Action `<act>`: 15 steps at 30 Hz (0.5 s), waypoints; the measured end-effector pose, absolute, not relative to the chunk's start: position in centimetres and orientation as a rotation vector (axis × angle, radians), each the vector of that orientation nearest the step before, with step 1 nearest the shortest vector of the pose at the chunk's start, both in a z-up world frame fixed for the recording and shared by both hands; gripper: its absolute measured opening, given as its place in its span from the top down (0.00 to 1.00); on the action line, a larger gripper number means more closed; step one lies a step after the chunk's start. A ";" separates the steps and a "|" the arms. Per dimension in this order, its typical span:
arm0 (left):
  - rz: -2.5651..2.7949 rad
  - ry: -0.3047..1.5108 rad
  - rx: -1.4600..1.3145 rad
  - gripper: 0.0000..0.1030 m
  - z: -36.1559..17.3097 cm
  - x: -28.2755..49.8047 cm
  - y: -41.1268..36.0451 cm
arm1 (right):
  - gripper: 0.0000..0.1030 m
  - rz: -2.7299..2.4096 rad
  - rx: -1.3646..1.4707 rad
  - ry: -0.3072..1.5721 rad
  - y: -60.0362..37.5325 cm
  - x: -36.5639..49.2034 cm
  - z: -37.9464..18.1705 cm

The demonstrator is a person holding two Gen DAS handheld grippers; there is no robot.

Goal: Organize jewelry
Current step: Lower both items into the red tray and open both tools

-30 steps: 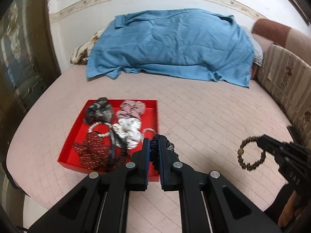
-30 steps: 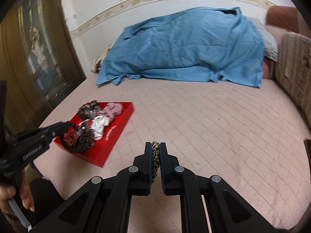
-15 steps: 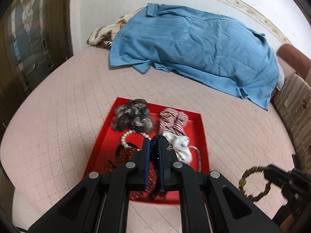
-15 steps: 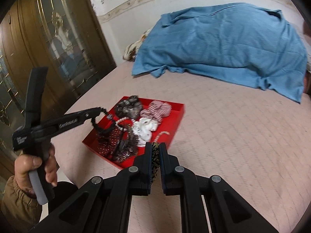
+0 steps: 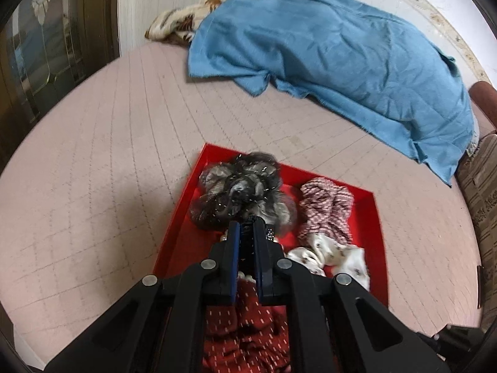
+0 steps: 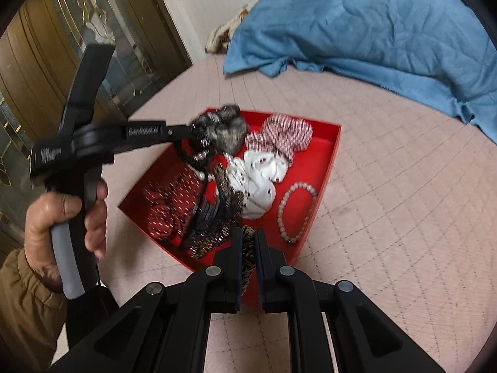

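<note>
A: What do the grippers hold?
B: The left gripper [image 5: 247, 233] pinches a black beaded band [image 6: 194, 152] over the red tray's [image 6: 326, 168] far left corner; the right gripper [image 6: 248, 242] clamps a mottled brown bead bracelet [image 6: 247, 255] at its near edge.
A: And inside?
B: Ruffled fabric scrunchies [image 6: 264, 180]; a pale round-bead bracelet [image 6: 295, 211] by the right wall, on the quilted pink bed [image 6: 403, 202].

red scrunchie [image 5: 245, 335] part-hidden by gripper, grey scrunchie [image 6: 222, 129] blurred – approx.
</note>
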State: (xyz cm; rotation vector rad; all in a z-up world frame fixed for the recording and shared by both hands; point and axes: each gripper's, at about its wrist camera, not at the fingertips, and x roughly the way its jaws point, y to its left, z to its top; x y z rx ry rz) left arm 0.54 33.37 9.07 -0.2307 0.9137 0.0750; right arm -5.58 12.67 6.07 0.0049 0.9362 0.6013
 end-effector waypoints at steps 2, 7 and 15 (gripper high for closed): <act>0.075 0.932 -0.231 0.92 8.1 1.2 33.5 | 0.92 0.595 -0.005 0.955 12.9 -5.2 5.2; 0.028 0.947 -0.244 0.92 7.0 2.0 32.9 | 0.92 0.584 -0.017 0.994 13.0 -4.9 3.5; 0.014 0.948 -0.195 0.90 6.5 2.7 31.0 | 0.91 0.603 -0.086 0.975 14.5 -5.9 3.4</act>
